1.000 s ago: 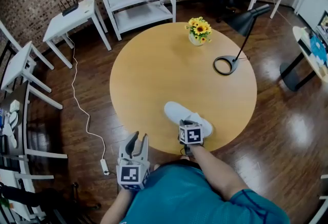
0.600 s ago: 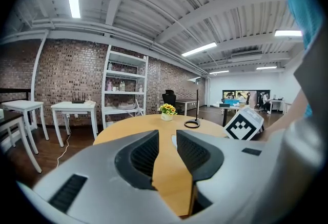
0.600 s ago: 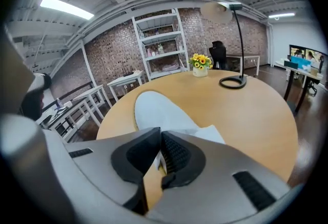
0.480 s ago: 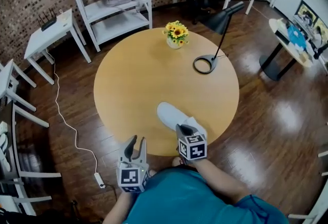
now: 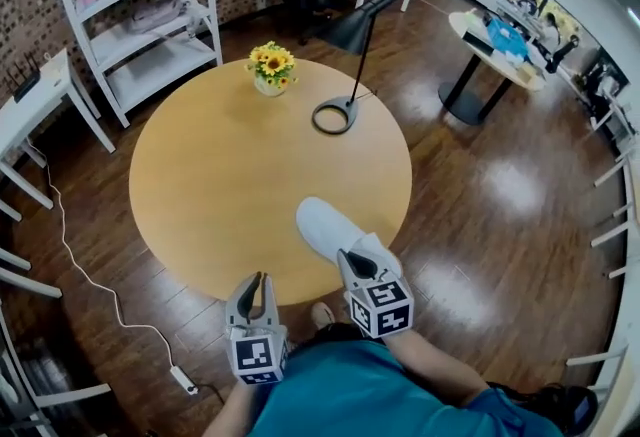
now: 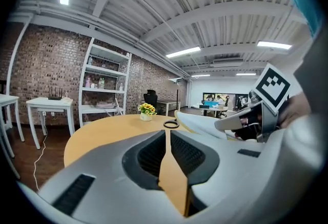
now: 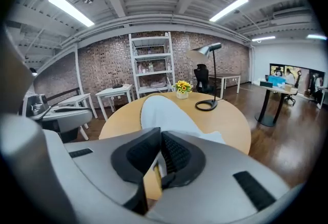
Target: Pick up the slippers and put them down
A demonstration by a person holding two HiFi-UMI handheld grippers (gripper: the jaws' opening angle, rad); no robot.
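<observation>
L gripper (image 5: 253,281): fwd, jaws closing, empty | R gripper (image 5: 358,263): angled down, clamped on slipper (image 5: 325,225)

White slipper (image 5: 322,223) looks soft matt cloth; round table (image 5: 220,175) smooth pale wood; floor (image 5: 500,205) at three o'clock glossy dark wooden boards

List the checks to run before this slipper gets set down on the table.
1. Right claw shut on the near end of the slipper: ok.
2. Left claw empty, jaws closing: ok.
3. Bare table ahead of slipper: ok.
4. Lamp and flowers well apart from slipper: ok.
5. Slipper lifted off table: cannot tell.
6. Second slipper found: cannot tell.
</observation>
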